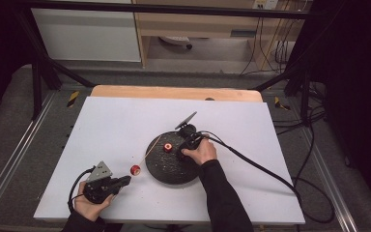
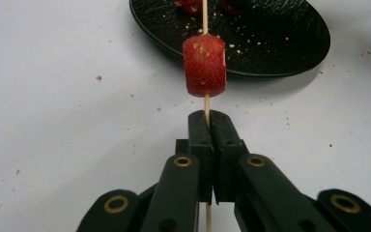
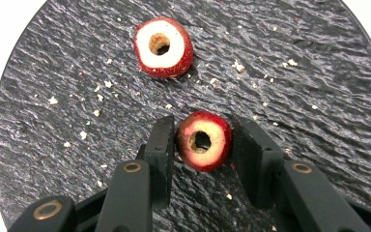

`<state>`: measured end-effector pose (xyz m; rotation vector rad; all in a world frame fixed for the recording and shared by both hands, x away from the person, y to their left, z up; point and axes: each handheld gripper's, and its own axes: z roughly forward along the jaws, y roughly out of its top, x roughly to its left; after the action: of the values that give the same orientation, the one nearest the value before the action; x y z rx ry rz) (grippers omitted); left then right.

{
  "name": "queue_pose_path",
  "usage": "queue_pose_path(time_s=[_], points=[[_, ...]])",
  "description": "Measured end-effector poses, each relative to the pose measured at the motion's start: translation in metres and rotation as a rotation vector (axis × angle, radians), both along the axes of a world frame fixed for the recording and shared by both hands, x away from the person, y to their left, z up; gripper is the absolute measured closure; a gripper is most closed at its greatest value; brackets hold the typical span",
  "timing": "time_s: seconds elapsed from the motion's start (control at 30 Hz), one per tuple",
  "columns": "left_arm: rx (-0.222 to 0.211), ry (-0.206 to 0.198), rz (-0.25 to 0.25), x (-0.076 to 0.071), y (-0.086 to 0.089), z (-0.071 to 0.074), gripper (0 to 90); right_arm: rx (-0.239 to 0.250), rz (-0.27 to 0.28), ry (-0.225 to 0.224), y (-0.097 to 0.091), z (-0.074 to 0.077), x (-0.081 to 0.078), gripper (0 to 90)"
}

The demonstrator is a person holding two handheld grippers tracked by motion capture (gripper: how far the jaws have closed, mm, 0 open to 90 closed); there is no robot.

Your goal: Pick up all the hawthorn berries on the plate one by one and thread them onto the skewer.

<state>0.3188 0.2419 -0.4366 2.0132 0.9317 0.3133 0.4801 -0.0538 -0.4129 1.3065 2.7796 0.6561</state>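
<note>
My left gripper (image 2: pixel 209 118) is shut on a thin wooden skewer (image 2: pixel 206 104). It holds the stick low over the white table, pointing toward the black plate (image 2: pixel 280 43). One red cored fruit piece (image 2: pixel 204 65) is threaded on the skewer just beyond the jaws, also seen as the skewered piece (image 1: pixel 135 169) in the high view. On the plate (image 3: pixel 53 125), my right gripper (image 3: pixel 204 140) is shut on a second red cored piece (image 3: pixel 204 159), a pad on each side and its hole facing the camera. A third cored piece (image 3: pixel 164 47) lies loose farther up the plate.
The round black plate (image 1: pixel 166 171) sits mid-table on a white board (image 1: pixel 116 121), strewn with crumbs. Cables trail from the right gripper across the table's right side (image 1: pixel 261 166). A wooden strip (image 1: pixel 174 92) edges the far side, with metal frame legs beyond.
</note>
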Motion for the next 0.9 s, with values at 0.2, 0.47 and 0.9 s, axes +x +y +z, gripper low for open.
queue_pose_path(time_s=[0.2,0.47,0.9], points=[[0.001,-0.001,0.001,0.0,0.0,0.0,88.0,0.004,-0.002,0.006,-0.001,0.0,0.001,62.6],[0.002,-0.003,-0.001,0.0,-0.001,0.0,88.1,0.031,-0.003,-0.011,-0.003,0.009,-0.004,62.8],[0.007,-0.008,-0.004,-0.001,-0.002,0.0,88.0,0.086,-0.011,-0.052,-0.008,0.027,-0.016,62.9]])
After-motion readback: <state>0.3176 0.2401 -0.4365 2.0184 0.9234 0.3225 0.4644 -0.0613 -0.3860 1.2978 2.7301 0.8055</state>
